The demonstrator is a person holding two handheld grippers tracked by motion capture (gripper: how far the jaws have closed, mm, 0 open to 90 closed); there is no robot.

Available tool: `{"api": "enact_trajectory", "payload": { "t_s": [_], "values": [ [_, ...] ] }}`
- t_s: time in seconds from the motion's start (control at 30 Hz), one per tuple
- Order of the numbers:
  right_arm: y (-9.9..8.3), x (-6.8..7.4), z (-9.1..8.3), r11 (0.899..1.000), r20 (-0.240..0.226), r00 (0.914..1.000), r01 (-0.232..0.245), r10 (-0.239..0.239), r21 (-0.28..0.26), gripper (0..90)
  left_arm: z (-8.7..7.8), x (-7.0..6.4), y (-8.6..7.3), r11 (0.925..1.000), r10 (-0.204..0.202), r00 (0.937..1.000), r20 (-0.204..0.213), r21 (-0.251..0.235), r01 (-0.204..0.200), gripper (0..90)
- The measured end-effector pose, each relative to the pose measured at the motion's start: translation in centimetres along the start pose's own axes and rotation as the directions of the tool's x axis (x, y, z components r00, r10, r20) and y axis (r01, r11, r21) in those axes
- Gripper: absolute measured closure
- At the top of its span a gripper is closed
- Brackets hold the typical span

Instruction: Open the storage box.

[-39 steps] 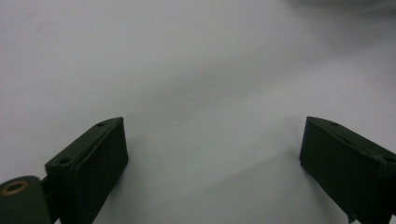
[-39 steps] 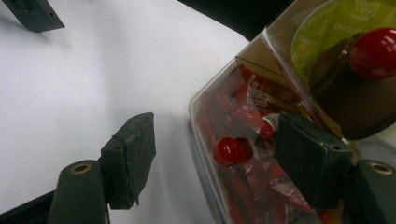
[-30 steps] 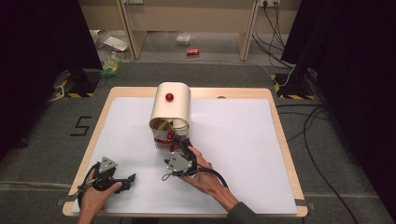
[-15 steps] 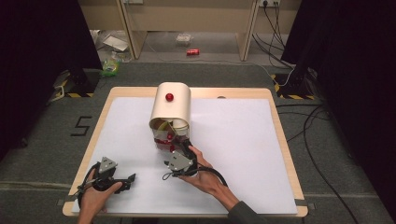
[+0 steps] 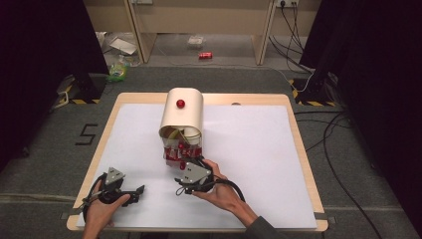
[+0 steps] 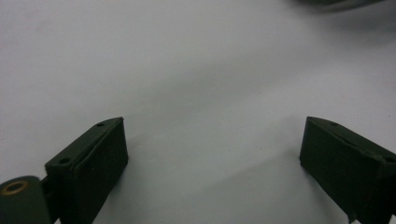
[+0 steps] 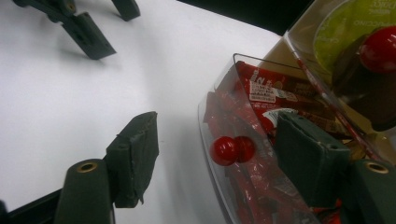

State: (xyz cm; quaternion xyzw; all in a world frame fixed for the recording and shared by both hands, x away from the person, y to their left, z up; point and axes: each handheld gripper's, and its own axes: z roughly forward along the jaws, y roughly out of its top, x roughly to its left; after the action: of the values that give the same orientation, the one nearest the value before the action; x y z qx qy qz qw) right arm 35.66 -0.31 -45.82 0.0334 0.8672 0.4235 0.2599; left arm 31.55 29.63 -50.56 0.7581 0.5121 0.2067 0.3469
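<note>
A cream, round-topped container [image 5: 182,113] with a red knob [image 5: 180,103] stands mid-table. From its front sticks a clear drawer [image 5: 181,149] packed with red packets [image 7: 261,93]. A small red knob [image 7: 224,150] sits on the drawer's front wall. My right gripper [image 7: 219,135] is open, its jaws either side of that knob and not touching it; in the high view the right gripper [image 5: 185,163] is at the drawer's front. My left gripper [image 5: 139,191] rests open on the white tabletop [image 6: 201,70] at the front left, with nothing between its jaws [image 6: 212,126].
The left gripper's jaws [image 7: 88,28] appear far off in the right gripper view. The white sheet [image 5: 249,149] covers the wooden table [image 5: 301,164]. A red can [image 5: 205,55] and litter lie on the floor beyond. Cables [image 5: 328,134] run along the floor to the right.
</note>
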Motion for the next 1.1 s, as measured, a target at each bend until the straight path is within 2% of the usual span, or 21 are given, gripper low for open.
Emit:
{"api": "enact_trajectory", "payload": {
  "t_s": [0.53, 1.1],
  "values": [
    [0.2, 0.4, -1.2, 0.999, -0.062, 0.9972, -0.042, 0.042, -0.006, 40.0, 0.0, 0.0, 0.0, 1.0000, 0.000, 1.0000, 0.000, 0.000, 0.000, 6.9],
    [0.0, 1.2, -2.0, 0.999, -0.106, 0.9932, -0.049, 0.049, 0.002, 44.7, 0.0, 0.0, 0.0, 1.0000, 0.000, 1.0000, 0.000, 0.000, 0.000, 6.9]
  ]
}}
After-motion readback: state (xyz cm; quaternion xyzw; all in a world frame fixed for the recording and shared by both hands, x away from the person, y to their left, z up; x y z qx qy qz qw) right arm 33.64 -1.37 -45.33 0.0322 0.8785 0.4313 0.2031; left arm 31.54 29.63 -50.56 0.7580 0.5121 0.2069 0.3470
